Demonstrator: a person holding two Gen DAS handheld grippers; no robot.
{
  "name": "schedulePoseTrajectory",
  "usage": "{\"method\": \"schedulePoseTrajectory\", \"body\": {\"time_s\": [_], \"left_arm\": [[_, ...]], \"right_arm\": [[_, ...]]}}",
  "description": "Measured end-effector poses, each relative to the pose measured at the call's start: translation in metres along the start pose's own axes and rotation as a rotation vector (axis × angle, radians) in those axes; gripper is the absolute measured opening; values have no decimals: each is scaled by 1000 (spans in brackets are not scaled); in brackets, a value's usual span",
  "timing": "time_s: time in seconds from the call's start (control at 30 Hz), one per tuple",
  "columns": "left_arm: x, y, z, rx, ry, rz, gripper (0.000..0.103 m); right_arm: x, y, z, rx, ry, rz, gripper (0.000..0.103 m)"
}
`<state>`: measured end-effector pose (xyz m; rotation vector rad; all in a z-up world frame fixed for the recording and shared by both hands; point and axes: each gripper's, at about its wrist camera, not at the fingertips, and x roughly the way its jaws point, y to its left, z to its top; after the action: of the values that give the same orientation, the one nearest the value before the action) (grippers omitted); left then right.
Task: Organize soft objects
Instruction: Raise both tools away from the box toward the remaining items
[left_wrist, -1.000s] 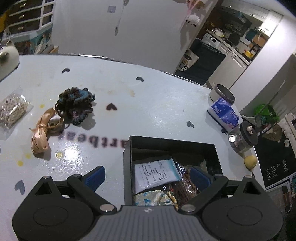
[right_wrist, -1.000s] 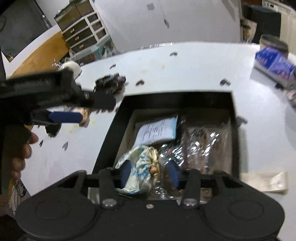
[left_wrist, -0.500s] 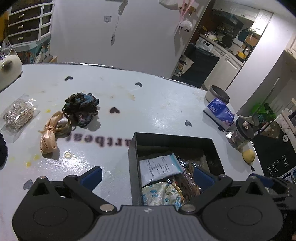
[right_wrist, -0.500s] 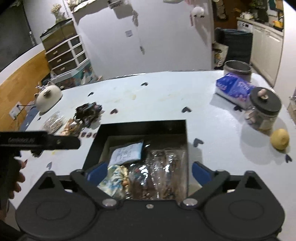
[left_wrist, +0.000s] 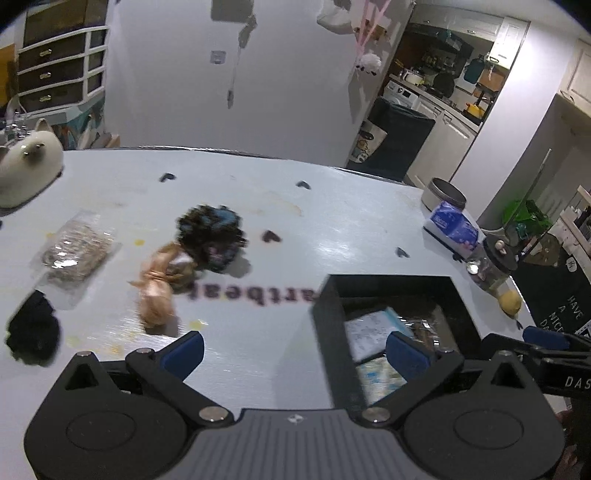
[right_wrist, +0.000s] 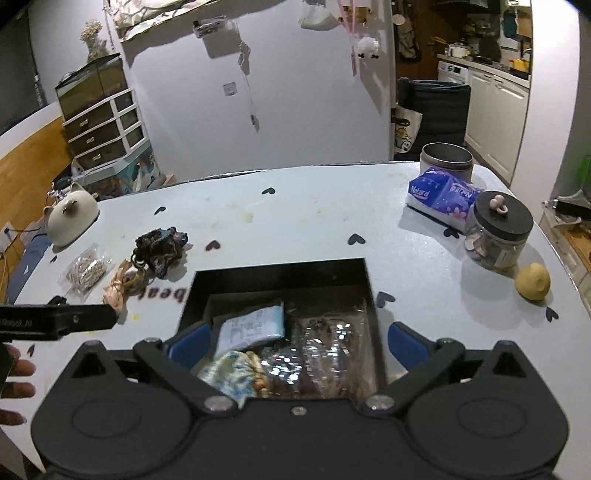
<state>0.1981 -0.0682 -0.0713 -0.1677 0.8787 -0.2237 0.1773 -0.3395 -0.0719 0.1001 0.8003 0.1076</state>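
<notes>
Peach satin ribbon (right_wrist: 117, 289), its long axis running toward the camera, is being left on the white table (right_wrist: 314, 221) beside the dark crocheted scrunchie (right_wrist: 160, 248), while the black box (right_wrist: 280, 275), half hidden behind both empty, wide-spread grippers (right_wrist: 297, 341) (left_wrist: 295, 349), is holding blurred packets.
</notes>
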Motion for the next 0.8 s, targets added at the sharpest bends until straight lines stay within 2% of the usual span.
{"method": "schedulePoseTrajectory", "body": {"time_s": [0.4, 0.8], "left_arm": [[-22, 94, 1, 26, -5, 48, 103], [-18, 170, -6, 59, 29, 61, 103]], "right_arm": [[21, 88, -4, 34, -2, -16, 103], [43, 163, -5, 37, -13, -22, 103]]}}
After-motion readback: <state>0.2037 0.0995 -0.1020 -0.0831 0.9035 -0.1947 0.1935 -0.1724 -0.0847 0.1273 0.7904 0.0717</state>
